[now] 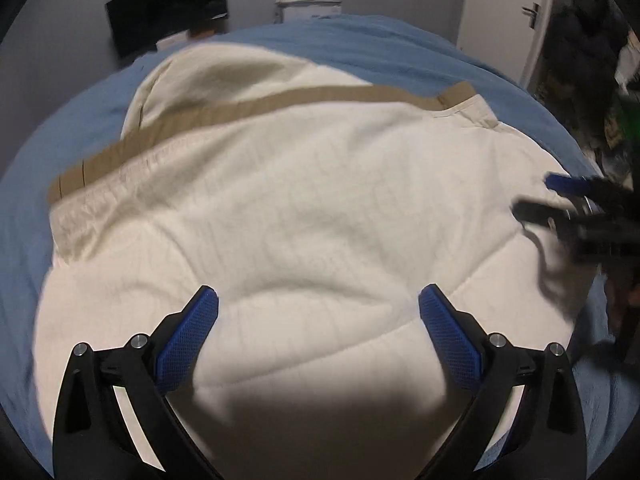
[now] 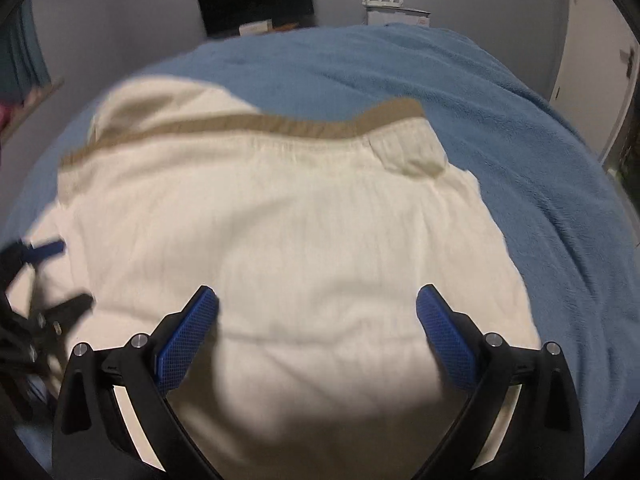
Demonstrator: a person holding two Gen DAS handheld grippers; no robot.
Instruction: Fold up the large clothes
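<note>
The near edge of the garment [image 1: 304, 216] is cut off by the bottom of both views, where it is lost in shadow. The right tongs [image 1: 536, 196] are smeared by motion at the garment's right side, the left tongs [image 2: 60, 272] at its left. Whether either touches the cloth cannot be told.

Left wrist cam is looking down at a big cream-white knit garment [image 1: 304, 216] with a tan ribbed band [image 1: 224, 114] along its far edge, spread out over a blue fleece blanket [image 1: 24, 216]. The left gripper [image 1: 318, 300] has its blue textured pads [image 1: 188, 340] spread wide, hovering above the near part of the fabric with nothing between them. The right gripper [image 1: 536, 196] pokes in from the right edge, blurry, fingers apart. Back wall has a dark flat monitor [image 1: 168, 8] and a white door [image 1: 508, 16].
</note>
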